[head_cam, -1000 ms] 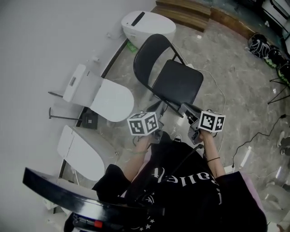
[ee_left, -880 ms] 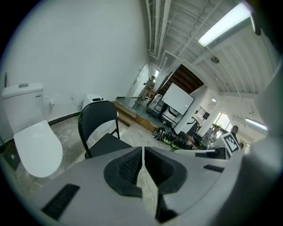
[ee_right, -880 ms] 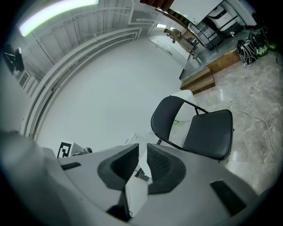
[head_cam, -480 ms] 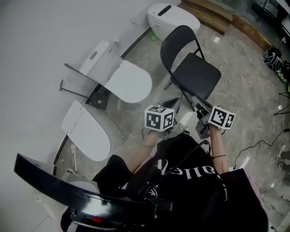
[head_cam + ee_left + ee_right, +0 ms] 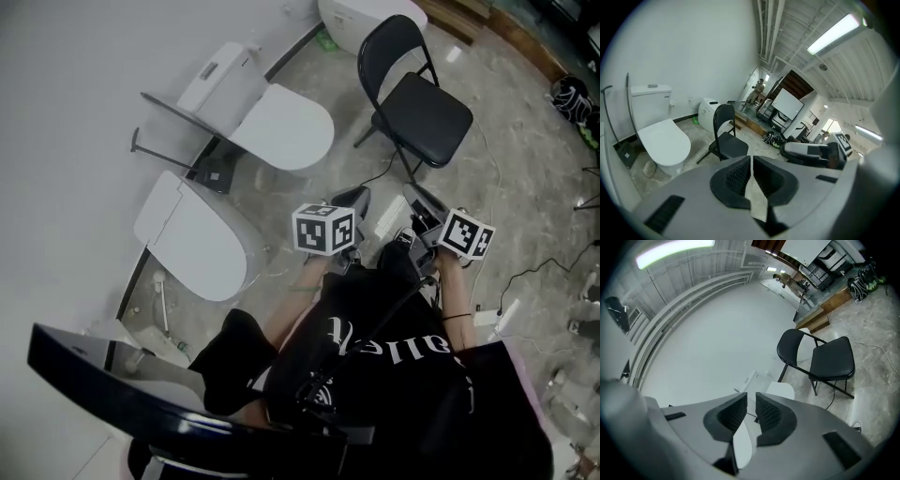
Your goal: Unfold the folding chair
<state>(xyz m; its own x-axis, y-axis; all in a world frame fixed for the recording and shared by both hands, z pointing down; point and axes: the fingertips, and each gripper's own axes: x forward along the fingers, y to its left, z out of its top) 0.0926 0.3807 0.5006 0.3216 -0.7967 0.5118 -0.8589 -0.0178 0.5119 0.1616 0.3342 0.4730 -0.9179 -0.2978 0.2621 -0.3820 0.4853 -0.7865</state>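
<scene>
Head view: the widest thing is the pale stone floor (image 5: 525, 169), and on it, to the left of the folding chair (image 5: 433, 120), two white toilets stand along the wall, the nearer one (image 5: 281, 127) just beside the chair and the farther one (image 5: 197, 239) well apart from it. A third toilet (image 5: 361, 11) sits behind the chair's backrest. The chair itself stands on its four legs with the seat lying flat and the backrest upright, so it looks fully opened out. The person in a black shirt (image 5: 394, 366) is below the chair in this view, well apart from it, with both tools held close to the body. A thin cable (image 5: 525, 281) trails over the floor to the right of the chair's front legs.

The left gripper (image 5: 751, 159) has its jaws pressed together with nothing between them. The right gripper (image 5: 751, 397) has its jaws a narrow slit apart, also empty, and looks toward the chair from a distance.

My reading is that the unfolding is done and neither tool has business on the chair at this point. Any next move would only be a check that the seat is pushed fully down, which would mean stepping back up to the chair and spreading a pair of jaws first.
</scene>
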